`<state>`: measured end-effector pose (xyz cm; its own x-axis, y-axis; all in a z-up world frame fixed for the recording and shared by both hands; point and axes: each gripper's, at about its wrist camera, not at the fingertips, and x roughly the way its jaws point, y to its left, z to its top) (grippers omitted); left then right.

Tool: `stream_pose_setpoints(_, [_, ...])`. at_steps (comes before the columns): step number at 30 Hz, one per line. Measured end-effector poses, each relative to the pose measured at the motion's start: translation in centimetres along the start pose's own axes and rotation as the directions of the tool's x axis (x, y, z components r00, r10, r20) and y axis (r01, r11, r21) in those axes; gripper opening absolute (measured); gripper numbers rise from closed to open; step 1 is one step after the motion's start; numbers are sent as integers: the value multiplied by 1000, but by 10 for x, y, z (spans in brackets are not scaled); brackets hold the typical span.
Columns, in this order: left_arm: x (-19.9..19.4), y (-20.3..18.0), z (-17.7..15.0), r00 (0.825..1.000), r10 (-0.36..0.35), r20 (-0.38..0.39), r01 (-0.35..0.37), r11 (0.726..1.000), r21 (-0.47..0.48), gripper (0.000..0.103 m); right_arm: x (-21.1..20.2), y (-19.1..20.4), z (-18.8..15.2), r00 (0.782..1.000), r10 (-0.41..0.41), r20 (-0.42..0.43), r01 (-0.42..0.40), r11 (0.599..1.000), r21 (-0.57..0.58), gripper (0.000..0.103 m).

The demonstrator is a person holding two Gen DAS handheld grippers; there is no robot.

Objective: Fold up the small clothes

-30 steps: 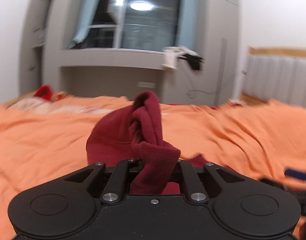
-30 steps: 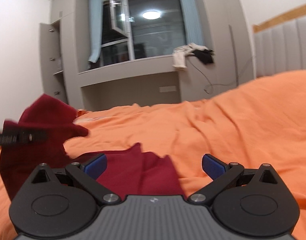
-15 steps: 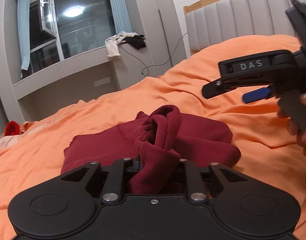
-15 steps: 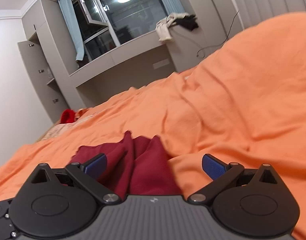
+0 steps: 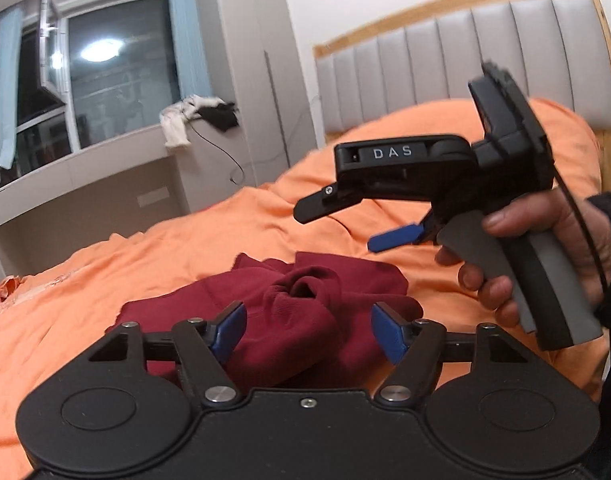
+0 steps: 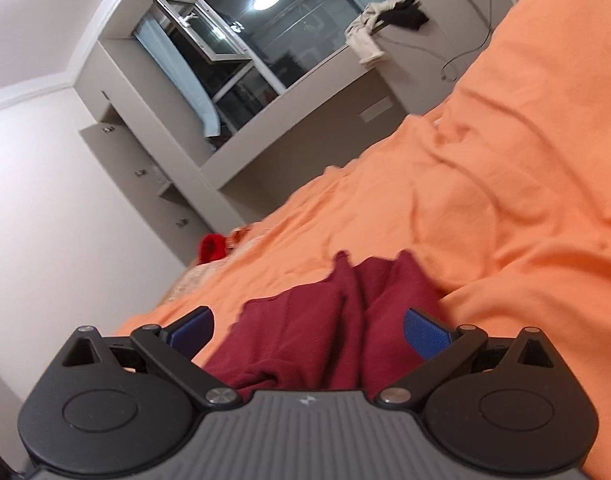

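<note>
From my left wrist camera I see the left gripper (image 5: 307, 330) low over the bed, its jaws opening, with the blue pads spread apart. A bunched fold of the dark red knitted garment (image 5: 301, 320) sits between them, and neither pad presses on it; I see gaps on both sides of the fold. The rest of that garment lies crumpled on the orange bed sheet (image 5: 105, 280) just ahead of the gripper, with a rolled cuff or opening facing up near the middle.

To the right in the same view, the right gripper (image 5: 347, 222) hangs above the sheet, beside and beyond the garment. A hand (image 5: 545, 248) in a dark sleeve wraps its grey handle. One black finger and one blue pad stick out toward the left, well apart from each other, with nothing between them.

My right wrist camera is strongly tilted. The right gripper's (image 6: 307, 330) jaws stand wide, and the dark red garment (image 6: 333, 320) lies under and ahead of them on the orange sheet (image 6: 505, 160). The cloth edge there is blurred, so I cannot say whether it touches the pads, though it looks to lie below them rather than in a grip.

Farther off are a grey padded headboard (image 5: 445, 64), a dark window (image 5: 105, 80), pale and black clothes (image 5: 197, 116) heaped on the grey sill, and a small red item (image 6: 213, 248) at the bed's far edge.
</note>
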<state>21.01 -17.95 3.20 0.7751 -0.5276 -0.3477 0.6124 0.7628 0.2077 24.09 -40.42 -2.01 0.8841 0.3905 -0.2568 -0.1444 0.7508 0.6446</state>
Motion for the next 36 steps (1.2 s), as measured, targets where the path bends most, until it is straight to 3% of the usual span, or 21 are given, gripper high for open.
stream_pose_setpoints(4, [-6,2,-8,1000,17,16,-18,1000,9,58,10,7,-4,1000,20,-15,-21,1000,-11,101])
stream_pose_setpoints(8, [-5,4,-9,1000,5,1,-5,1000,4,43,25,16,-5,998,-44,-44,41,995,-86,78])
stream_pose_setpoints(12, [-5,-1,-13,1000,2,-14,-1,999,34,24,41,24,-5,990,-126,-56,107,960,-258,48])
stream_pose_setpoints(14, [-6,-3,-16,1000,0,-16,1,999,46,21,47,23,-5,987,-148,-61,124,949,-291,41])
stream_pose_setpoints(24, [-4,-4,-19,1000,3,-9,-3,998,57,18,63,18,-7,978,-107,-177,62,968,-243,39])
stream_pose_setpoints(32, [-3,-5,-21,1000,8,-5,-7,998,56,16,71,19,-9,970,-139,-200,93,970,-223,38])
stream_pose_setpoints(36, [-3,-5,-21,1000,7,-5,-7,998,55,16,71,22,-12,970,-149,-194,97,963,-253,18])
